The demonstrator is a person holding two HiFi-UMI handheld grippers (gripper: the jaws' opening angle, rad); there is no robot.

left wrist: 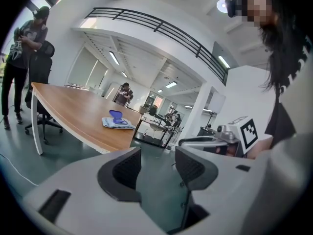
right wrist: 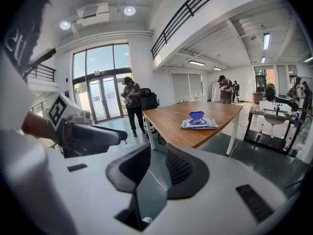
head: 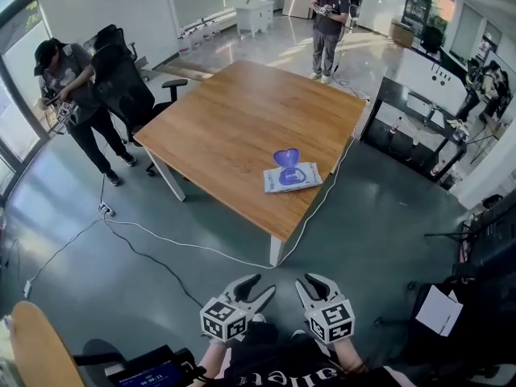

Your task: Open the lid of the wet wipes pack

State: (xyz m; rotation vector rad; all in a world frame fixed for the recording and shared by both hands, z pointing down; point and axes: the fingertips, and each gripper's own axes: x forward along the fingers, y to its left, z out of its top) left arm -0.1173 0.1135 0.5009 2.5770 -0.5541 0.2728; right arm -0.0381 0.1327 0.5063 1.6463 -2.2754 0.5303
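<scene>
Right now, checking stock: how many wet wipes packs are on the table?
1: the wet wipes pack lies by the table's near edge, purple lid raised. None seems hidden.

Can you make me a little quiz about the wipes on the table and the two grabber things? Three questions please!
1. Fill the gap: the wet wipes pack lies on the wooden ____.
2. Pick one: the pack's purple lid is A) flipped up, B) shut flat, C) missing.
3. True or false: the left gripper and the right gripper both have their jaws shut on the pack.

Key
1. table
2. A
3. False: both pairs of jaws are apart and empty, held close to the person, away from the table.
</scene>
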